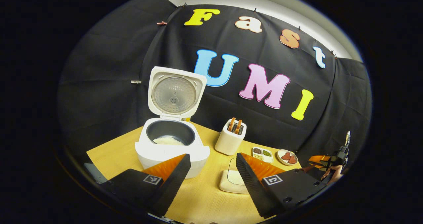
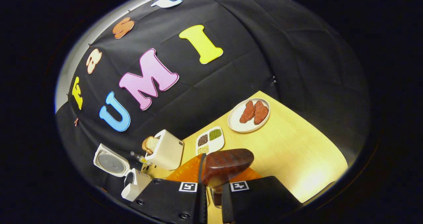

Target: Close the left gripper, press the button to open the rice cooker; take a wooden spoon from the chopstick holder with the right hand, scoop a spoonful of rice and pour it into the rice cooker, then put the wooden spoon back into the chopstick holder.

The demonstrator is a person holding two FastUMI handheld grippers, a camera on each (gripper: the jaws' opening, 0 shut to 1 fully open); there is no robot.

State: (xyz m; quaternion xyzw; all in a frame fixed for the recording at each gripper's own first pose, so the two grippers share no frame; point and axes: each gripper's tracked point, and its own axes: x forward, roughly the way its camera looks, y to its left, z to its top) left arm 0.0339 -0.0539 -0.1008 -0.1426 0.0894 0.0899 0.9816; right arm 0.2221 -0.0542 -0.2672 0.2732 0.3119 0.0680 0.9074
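The white rice cooker stands open on the wooden table, lid upright, with white rice in its dark pot. My left gripper is open just in front of it, holding nothing. A shallow white dish of rice lies on the table, partly hidden by one finger. My right gripper is shut on the handle of a dark red-brown wooden spoon, whose bowl sticks out over the table. In the left gripper view the right gripper is at the far right with a hand behind it.
A white toaster with bread slices stands right of the cooker. Beyond it are a divided dish of grains and a plate with red pieces. Bare table lies to the right gripper's right.
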